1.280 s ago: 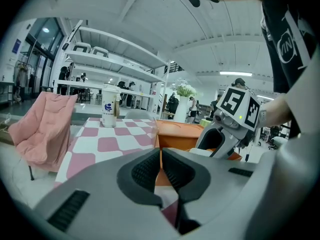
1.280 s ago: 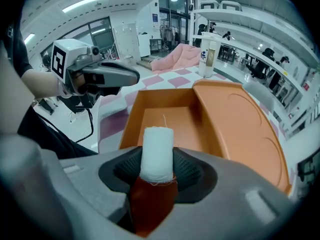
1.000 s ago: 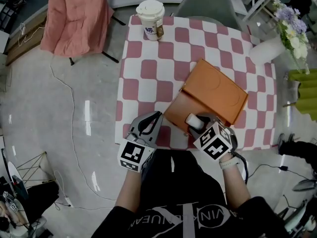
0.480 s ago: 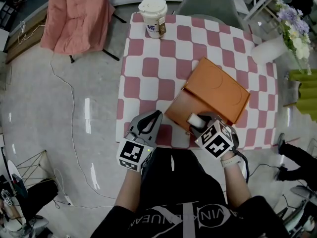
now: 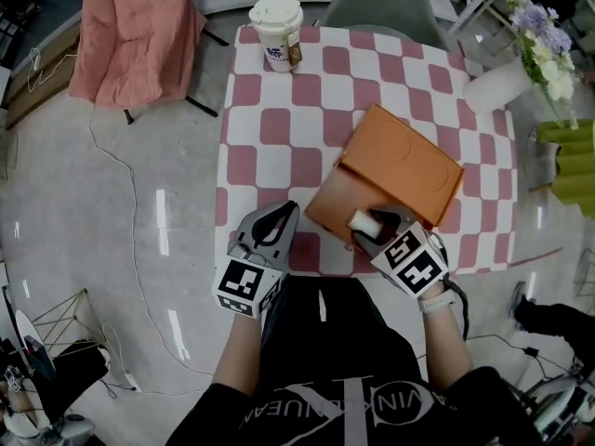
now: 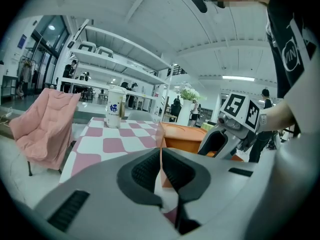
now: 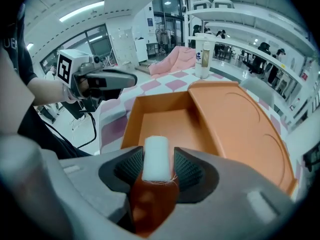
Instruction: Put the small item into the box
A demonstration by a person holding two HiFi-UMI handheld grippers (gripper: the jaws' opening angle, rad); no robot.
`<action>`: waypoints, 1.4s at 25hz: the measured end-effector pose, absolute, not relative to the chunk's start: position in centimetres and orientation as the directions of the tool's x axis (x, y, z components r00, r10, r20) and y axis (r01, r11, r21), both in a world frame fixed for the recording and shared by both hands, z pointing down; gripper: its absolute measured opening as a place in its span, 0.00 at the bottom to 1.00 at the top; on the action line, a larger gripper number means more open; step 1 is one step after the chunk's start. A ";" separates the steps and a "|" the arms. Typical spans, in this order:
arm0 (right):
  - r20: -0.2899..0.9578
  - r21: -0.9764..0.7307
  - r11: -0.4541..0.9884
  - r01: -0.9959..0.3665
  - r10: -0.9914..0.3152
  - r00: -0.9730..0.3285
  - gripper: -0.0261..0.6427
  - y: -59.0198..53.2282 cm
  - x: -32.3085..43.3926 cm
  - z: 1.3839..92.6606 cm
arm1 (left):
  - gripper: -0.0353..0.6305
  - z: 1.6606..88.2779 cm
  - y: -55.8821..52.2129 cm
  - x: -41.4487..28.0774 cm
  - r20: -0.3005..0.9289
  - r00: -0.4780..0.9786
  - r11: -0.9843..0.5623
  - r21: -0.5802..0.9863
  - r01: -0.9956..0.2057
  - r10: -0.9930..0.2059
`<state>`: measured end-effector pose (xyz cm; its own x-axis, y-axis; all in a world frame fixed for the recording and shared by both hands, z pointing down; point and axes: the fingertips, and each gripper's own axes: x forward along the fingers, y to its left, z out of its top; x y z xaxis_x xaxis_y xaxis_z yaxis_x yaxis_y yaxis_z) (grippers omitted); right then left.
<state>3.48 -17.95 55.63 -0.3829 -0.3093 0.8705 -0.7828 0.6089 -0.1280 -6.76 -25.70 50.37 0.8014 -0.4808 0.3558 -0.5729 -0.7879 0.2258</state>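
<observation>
Checkered table (image 5: 279, 128) — white item (image 7: 156, 156) clamped in right gripper (image 7: 158, 167) above box (image 7: 167, 121).

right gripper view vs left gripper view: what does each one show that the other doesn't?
Right gripper view only: the white item clamped in the right gripper, and the bare floor of the open box just beyond it, lid folded back.

Left gripper view only: the left gripper with its jaws together and nothing between them.

Both: the box, the cup, the checkered table, the pink chair. Each view also catches the other gripper from the side.
</observation>
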 end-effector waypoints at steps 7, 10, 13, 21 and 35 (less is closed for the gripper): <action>0.808 -0.157 0.571 -0.806 -0.395 -0.437 0.31 -18.4 3.7 53.3 | 0.08 49.7 -25.7 -6.0 0.339 0.816 -0.799 0.233 -0.555 -0.468; 0.768 -0.165 0.553 -0.817 -0.447 -0.458 0.31 -18.6 4.2 52.2 | 0.08 49.2 -25.8 -5.6 0.330 0.822 -0.806 0.228 -0.546 -0.464; 0.715 -0.173 0.528 -0.831 -0.513 -0.475 0.31 -18.8 4.6 50.7 | 0.08 48.7 -25.9 -5.2 0.321 0.827 -0.811 0.226 -0.540 -0.461; 0.621 -0.115 0.435 -0.893 -0.670 -0.406 0.17 -19.3 7.1 47.5 | 0.08 47.3 -26.2 -3.8 0.299 0.840 -0.827 0.213 -0.521 -0.453; 0.520 -0.066 0.330 -0.942 -0.794 -0.314 0.05 -19.8 10.7 44.1 | 0.08 44.7 -27.2 -2.1 0.255 0.853 -0.839 0.197 -0.506 -0.455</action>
